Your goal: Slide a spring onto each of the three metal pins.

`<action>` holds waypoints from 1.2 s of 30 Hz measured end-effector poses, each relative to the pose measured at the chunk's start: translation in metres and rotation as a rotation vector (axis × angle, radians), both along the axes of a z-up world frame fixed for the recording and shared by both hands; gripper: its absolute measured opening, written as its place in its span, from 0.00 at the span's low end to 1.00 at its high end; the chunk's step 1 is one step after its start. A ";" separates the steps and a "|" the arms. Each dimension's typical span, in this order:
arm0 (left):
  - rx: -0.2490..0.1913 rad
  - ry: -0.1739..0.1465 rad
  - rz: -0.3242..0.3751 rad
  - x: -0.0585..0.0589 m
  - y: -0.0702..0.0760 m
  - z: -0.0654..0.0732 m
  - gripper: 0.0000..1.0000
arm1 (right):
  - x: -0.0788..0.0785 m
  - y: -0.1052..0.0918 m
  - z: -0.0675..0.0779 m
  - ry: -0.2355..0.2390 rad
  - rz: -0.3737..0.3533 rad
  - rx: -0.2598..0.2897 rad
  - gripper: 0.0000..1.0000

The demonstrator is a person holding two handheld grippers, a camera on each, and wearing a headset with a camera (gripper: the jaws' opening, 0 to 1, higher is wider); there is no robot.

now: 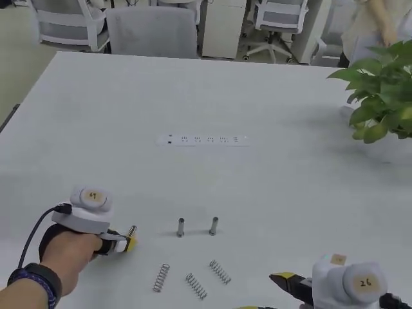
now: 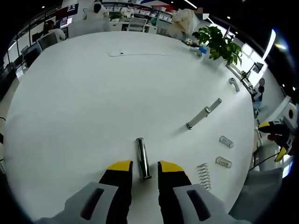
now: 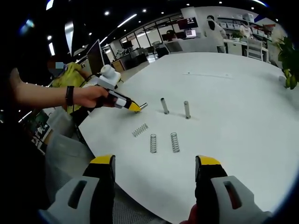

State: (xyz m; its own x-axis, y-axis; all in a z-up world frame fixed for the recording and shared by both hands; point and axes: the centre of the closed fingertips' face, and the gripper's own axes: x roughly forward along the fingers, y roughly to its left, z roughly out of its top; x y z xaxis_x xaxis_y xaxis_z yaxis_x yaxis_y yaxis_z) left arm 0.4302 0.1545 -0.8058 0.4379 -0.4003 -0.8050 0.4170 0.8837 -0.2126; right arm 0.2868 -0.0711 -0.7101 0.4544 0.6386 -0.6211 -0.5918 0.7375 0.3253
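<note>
While three springs (image 1: 196, 286) lie loose on the white table (image 1: 270, 96), one pin (image 2: 142, 157) sits tilted at the tips of the left gripper (image 2: 145, 164). Its jaws are drawn in to a narrow slot and pinch the pin near its base! Two more pins (image 1: 181, 227) stand upright side by side, just behind the springs. At the table's near edge the right gripper (image 3: 155, 161) hovers, jaws spread wide, nothing between them. Farther back lies a power strip (image 1: 203, 140), with a leafy plant (image 1: 380, 90) off at the right.
</note>
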 end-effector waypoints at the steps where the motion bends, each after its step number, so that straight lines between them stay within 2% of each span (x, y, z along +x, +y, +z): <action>1: 0.002 0.001 -0.002 0.000 0.000 -0.001 0.13 | 0.000 0.000 0.000 0.000 0.000 0.000 0.68; 6: 0.020 0.002 -0.007 0.000 -0.001 -0.001 0.08 | 0.000 -0.001 0.000 0.001 -0.001 0.000 0.68; 17: 0.073 0.015 -0.033 0.002 0.001 -0.003 0.03 | 0.000 0.001 -0.001 0.004 0.002 0.002 0.68; 25: 0.108 0.049 -0.044 0.001 -0.002 -0.003 0.01 | 0.000 0.004 -0.002 0.005 0.010 0.004 0.68; 31: 0.144 0.043 -0.074 0.002 0.000 -0.005 0.00 | 0.000 0.008 -0.002 0.005 0.017 0.004 0.68; 33: 0.151 0.043 -0.102 0.000 -0.001 -0.005 0.00 | -0.001 0.008 -0.002 0.005 0.019 0.002 0.68; 36: 0.148 0.035 -0.103 -0.001 -0.001 -0.005 0.00 | 0.000 0.008 -0.002 0.006 0.021 0.001 0.68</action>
